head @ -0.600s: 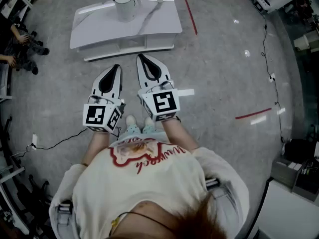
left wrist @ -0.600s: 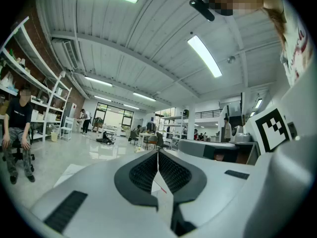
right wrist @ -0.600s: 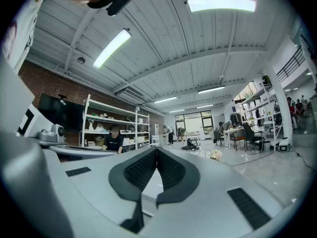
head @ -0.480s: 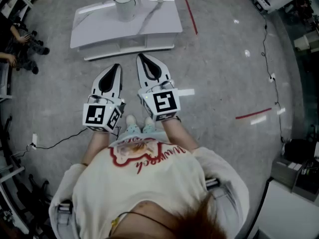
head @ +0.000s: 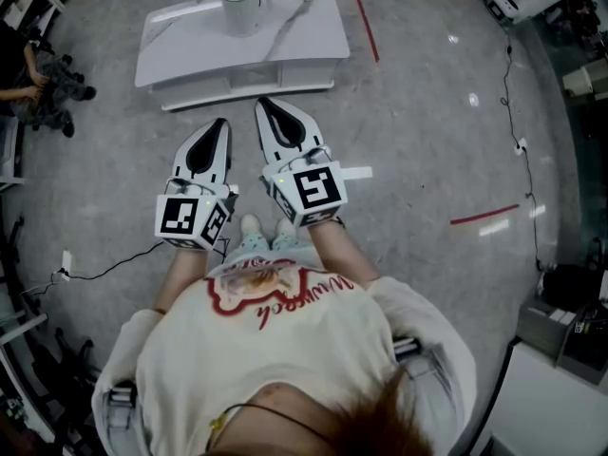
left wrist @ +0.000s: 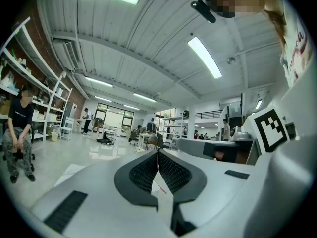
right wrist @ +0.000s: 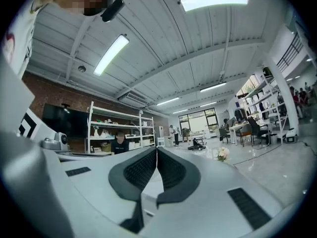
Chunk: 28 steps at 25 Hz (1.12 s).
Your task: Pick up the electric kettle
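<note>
electric kettle [head: 240, 8] stood on the low white table [head: 304, 41], well ahead of you.
your left gripper [head: 221, 124] and right gripper [head: 262, 105] were both clenched on nothing, side by side.

the electric kettle [head: 241, 8] is a pale, off-white jug with a rounded body and its lid closed on top. what looks like its handle points toward the right of the frame. it stands upright on the low white tabletop [head: 304, 41], near that top's far edge, at the head view's upper left-centre.
</note>
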{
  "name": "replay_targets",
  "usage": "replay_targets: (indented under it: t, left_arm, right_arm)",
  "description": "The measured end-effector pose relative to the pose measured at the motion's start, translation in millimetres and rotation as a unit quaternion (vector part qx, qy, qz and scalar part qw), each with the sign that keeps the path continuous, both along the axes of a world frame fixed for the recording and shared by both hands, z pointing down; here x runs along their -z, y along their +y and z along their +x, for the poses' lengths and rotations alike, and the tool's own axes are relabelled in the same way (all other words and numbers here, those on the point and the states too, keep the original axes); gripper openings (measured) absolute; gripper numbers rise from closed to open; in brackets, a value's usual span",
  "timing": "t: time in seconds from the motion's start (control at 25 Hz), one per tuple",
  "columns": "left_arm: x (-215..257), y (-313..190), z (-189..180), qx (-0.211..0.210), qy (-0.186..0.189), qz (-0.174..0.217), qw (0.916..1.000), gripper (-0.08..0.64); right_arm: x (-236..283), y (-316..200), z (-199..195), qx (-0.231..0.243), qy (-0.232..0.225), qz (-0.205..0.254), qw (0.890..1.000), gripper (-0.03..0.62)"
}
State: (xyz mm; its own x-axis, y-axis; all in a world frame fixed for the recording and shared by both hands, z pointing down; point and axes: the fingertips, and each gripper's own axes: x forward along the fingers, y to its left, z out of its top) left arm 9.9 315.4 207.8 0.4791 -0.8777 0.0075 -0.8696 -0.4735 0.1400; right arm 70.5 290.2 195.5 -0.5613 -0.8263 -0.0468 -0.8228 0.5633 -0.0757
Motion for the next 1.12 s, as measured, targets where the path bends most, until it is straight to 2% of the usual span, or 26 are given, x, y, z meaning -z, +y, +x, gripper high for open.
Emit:
replay_targets:
  t: [0.12,0.52,1.12]
  left_arm:
    - [0.9,1.4,2.6,0.0,-0.003,0.0,1.0,0.014]
    - [5.0,-1.0,12.7,0.003,-0.001,0.004,1.0,0.014]
    - [-7.8,-9.7,46.4,0.027,0.009,0.005,0.9996,0.014]
  right_arm:
    - [0.6,1.0,0.5,0.002,0.003,-0.005,1.0,0.017]
    - [-7.3,-5.6,5.1,0.028,-0.03,-0.046,0.998,0.017]
    - [-23.2,-14.9,38.7,0.049,-0.004,-0.045,0.998,0.017]
